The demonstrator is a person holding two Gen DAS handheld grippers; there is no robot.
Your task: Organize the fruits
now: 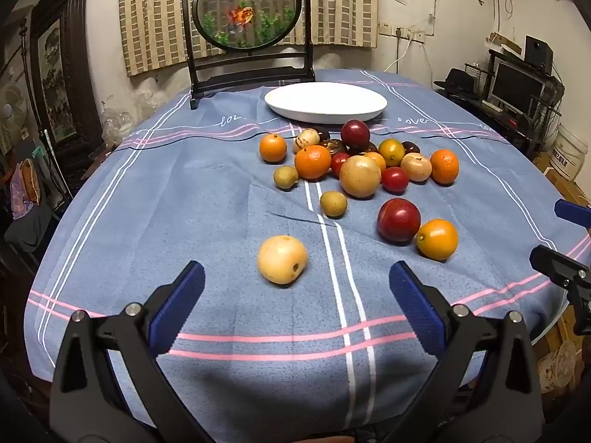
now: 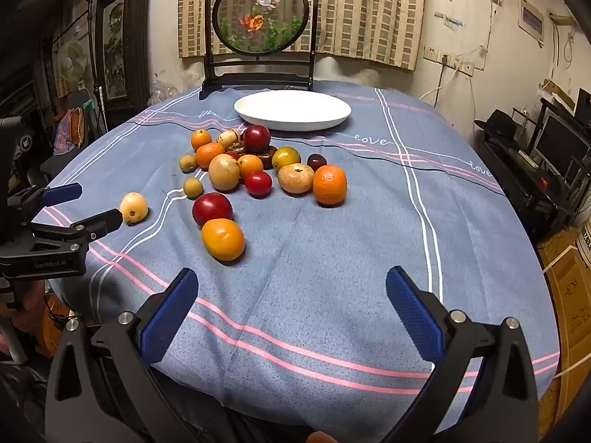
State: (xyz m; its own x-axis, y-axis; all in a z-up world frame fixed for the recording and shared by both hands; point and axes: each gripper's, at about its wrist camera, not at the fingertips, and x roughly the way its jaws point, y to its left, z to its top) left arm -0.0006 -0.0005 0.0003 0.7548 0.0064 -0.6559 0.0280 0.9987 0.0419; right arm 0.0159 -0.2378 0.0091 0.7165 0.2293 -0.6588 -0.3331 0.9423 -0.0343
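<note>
Meanwhile, scattered across a blue striped tablecloth (image 1: 184,199) just in front of an empty white plate (image 1: 325,101) — a heap of oranges, plums and pale fruits (image 1: 360,160), none yet on the plate. Nearer than the heap, well short of the plate: a lone pale fruit (image 1: 282,259), lying just ahead of the left gripper (image 1: 296,282), fingers spread wide, pinching nothing. Likewise spread and empty over bare cloth — the right gripper (image 2: 291,289), an orange fruit (image 2: 222,239) just ahead and to its left.
</note>
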